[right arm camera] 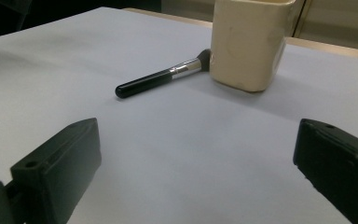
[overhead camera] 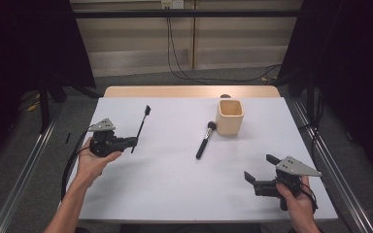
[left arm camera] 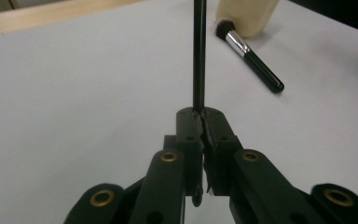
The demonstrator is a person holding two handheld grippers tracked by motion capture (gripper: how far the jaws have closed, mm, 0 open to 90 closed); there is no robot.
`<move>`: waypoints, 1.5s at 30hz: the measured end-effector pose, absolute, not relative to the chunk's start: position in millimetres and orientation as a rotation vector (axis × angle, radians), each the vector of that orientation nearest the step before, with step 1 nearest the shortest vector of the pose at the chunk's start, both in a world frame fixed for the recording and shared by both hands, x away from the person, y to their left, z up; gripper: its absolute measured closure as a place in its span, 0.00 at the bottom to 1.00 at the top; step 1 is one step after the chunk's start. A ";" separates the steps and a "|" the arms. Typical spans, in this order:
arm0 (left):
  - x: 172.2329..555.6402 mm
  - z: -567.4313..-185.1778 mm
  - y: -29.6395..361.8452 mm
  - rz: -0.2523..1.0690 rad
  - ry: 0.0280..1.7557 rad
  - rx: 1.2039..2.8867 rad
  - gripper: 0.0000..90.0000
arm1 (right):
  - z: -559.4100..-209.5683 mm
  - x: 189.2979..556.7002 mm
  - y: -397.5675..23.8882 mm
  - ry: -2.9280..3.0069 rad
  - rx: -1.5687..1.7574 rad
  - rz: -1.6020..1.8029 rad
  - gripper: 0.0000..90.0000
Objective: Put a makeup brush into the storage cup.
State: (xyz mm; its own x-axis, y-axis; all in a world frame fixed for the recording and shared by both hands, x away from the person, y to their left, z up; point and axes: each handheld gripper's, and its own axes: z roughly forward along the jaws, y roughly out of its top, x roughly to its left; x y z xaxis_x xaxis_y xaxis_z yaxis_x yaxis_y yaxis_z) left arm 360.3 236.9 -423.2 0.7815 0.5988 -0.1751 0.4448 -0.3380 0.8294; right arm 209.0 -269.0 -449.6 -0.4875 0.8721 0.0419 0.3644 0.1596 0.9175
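**High view: a thin brush held over the mat, its holder across the table**

The slim black brush (overhead camera: 141, 127) is clamped at its lower end by the left gripper (overhead camera: 131, 141), whose jaws are closed narrow on the handle. The brush slants up and away over the left part of the table, with its small flat tip uppermost. In the left gripper view the same handle (left arm camera: 198, 56) rises straight out of the pinched jaws, gripped close to its end. The cream square cup (overhead camera: 229, 116) stands upright, mouth open, well apart to the right and farther back. A powder brush (overhead camera: 205, 141) lies flat on the white mat (overhead camera: 175, 184), its bristles touching or nearly touching the foot of the cup and its black handle pointing toward the person. The right gripper (overhead camera: 260, 174) hangs low over the near right part of the mat, jaws spread wide and holding nothing; its own view looks between them at the powder brush (right arm camera: 161, 78) and the cup (right arm camera: 249, 44).

The step in hand appears to be carrying the thin brush to the cup. Done well, it would call for a level carry well above the lying brush, the handle tipped upright over the mouth, and release only once the lower end is inside, since the grip near the end leaves the long shaft free to swing.
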 end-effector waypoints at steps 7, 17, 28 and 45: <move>347.5 -422.5 234.4 0.217 0.773 1.941 0.95 | -448.8 207.8 -267.1 1.926 1.170 1.321 0.00; 331.3 -415.9 231.7 0.258 0.775 1.845 0.95 | -448.8 208.0 -262.3 1.922 1.161 1.349 0.00; 314.0 -414.5 214.7 0.234 0.734 1.854 0.95 | -446.7 210.3 -253.6 1.885 1.170 1.440 0.00; 296.6 -413.8 176.6 0.159 0.627 1.878 0.95 | -428.1 220.4 -223.3 1.899 1.008 1.568 0.00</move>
